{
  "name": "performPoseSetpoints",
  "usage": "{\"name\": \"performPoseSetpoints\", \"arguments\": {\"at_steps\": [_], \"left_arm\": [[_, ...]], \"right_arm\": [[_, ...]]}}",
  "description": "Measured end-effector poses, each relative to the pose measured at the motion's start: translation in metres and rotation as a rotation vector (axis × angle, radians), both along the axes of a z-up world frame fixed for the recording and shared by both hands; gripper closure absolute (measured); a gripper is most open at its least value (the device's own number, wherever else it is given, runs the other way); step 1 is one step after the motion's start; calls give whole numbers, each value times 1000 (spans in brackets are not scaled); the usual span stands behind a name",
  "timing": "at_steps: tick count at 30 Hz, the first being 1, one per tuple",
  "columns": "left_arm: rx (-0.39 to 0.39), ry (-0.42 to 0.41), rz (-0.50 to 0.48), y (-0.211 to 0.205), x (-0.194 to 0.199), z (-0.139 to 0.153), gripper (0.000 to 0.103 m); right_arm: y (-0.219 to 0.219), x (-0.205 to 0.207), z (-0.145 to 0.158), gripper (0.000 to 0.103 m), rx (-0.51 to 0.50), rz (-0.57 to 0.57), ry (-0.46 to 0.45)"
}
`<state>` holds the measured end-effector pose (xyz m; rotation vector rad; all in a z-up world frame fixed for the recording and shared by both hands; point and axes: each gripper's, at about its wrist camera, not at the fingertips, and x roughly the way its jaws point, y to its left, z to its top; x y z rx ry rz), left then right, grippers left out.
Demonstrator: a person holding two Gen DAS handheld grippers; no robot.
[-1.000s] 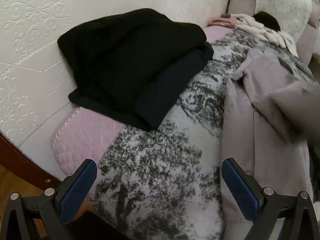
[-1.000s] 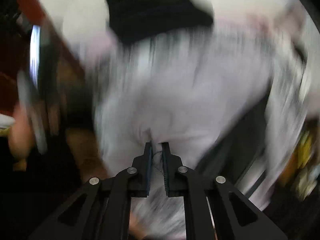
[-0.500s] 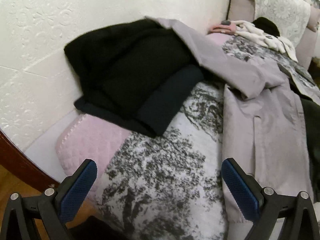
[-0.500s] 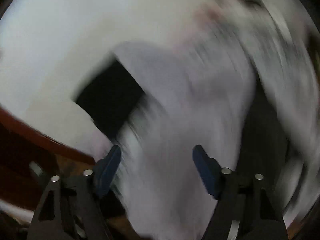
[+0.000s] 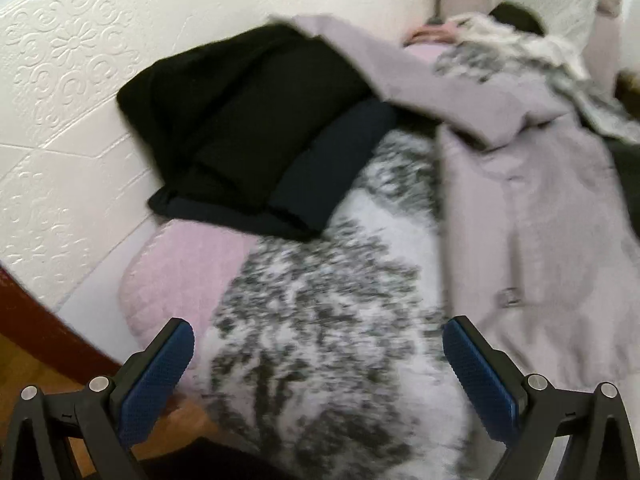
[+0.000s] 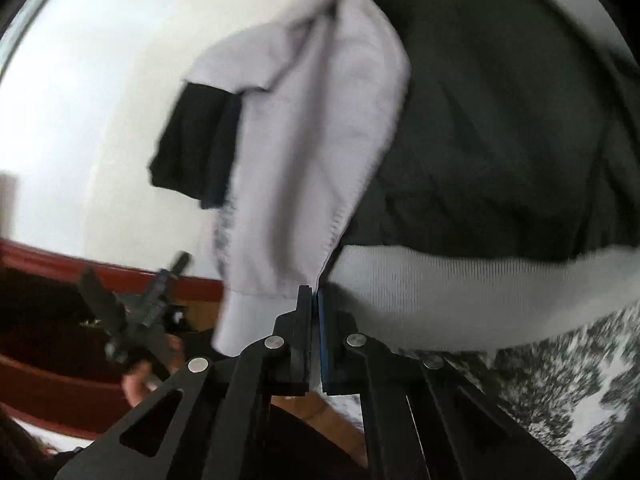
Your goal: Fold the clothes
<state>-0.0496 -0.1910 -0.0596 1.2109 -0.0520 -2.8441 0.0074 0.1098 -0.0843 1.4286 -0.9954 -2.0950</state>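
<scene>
A lilac jacket [image 5: 532, 216] lies along the right of the bed, one sleeve [image 5: 404, 76] thrown over a folded black pile [image 5: 248, 132]. My left gripper [image 5: 318, 380] hovers open over the printed blanket, left of the jacket, with nothing between its blue pads [image 5: 156, 380]. In the right wrist view the jacket [image 6: 316, 152] hangs lifted, and a dark lining [image 6: 500, 120] with a white ribbed hem [image 6: 460, 292] shows beside it. My right gripper [image 6: 314, 298] is shut on the jacket's bottom edge by the zipper. The left gripper [image 6: 132, 320] shows there too, held by a hand.
A grey-and-white printed blanket [image 5: 320, 320] covers a pink quilted pad [image 5: 180, 264]. An embossed white wall [image 5: 68, 100] runs along the left above a red-brown wooden frame [image 5: 36, 320] and wood floor. More clothes [image 5: 500, 32] are heaped at the far end.
The jacket's sleeve has landed across the black pile. The right gripper let go, opened wide, then shut on the jacket's bottom edge. The left gripper has drifted a little lower and stayed open.
</scene>
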Motion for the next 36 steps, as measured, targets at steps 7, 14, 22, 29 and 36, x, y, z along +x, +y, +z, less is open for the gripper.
{"name": "performPoseSetpoints", "arguments": {"at_steps": [7,14,22,29,36], "left_arm": [[277,-64,-389,38,31,-12,0],[211,-113,-455,75,37,-36,0],[167,-100,-375,68,37,-42,0],[439,-232,-273,22,8,-57,0],[666,-185,-167,-26,2,-46,0]], "right_arm": [[-1,7,56,103,121,-12,100],[21,-27,11,103,244,-73,8],[35,-34,19,94,663,-141,99],[-32,30,32,32,974,62,295],[-225,94,-13,36,1478,491,938]]}}
